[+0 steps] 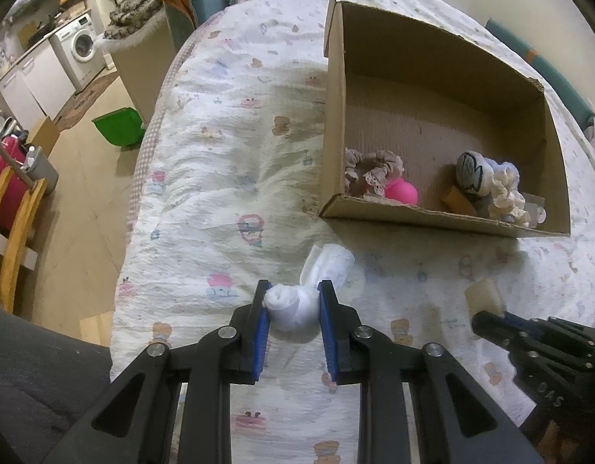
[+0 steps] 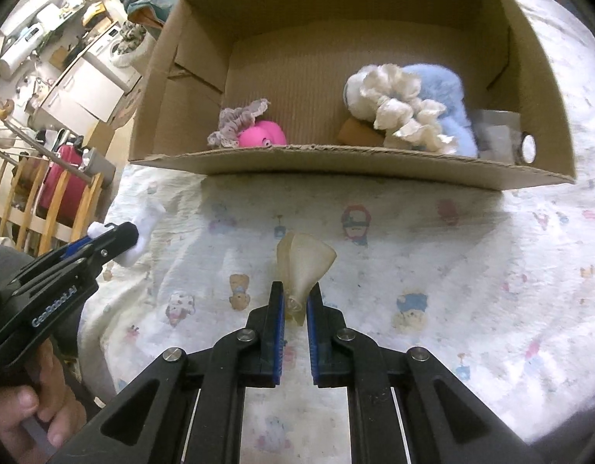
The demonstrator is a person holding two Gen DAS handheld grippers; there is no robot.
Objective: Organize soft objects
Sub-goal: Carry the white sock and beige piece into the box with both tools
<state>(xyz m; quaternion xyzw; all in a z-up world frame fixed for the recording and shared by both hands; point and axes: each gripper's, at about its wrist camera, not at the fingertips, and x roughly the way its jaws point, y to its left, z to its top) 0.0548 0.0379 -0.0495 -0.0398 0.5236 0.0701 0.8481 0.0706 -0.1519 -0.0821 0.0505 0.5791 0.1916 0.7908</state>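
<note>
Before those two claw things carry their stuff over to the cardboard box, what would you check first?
1. Left gripper clamped on the rolled white sock: ok.
2. Right gripper shut on the squashed beige foam sponge: ok.
3. Open brown cardboard box within view ahead: ok.
4. Free floor space in the box beyond the pink rubber toy and white ruffled scrunchie: ok.
5. Sponge grip firm enough to survive the lift: cannot tell.
</note>
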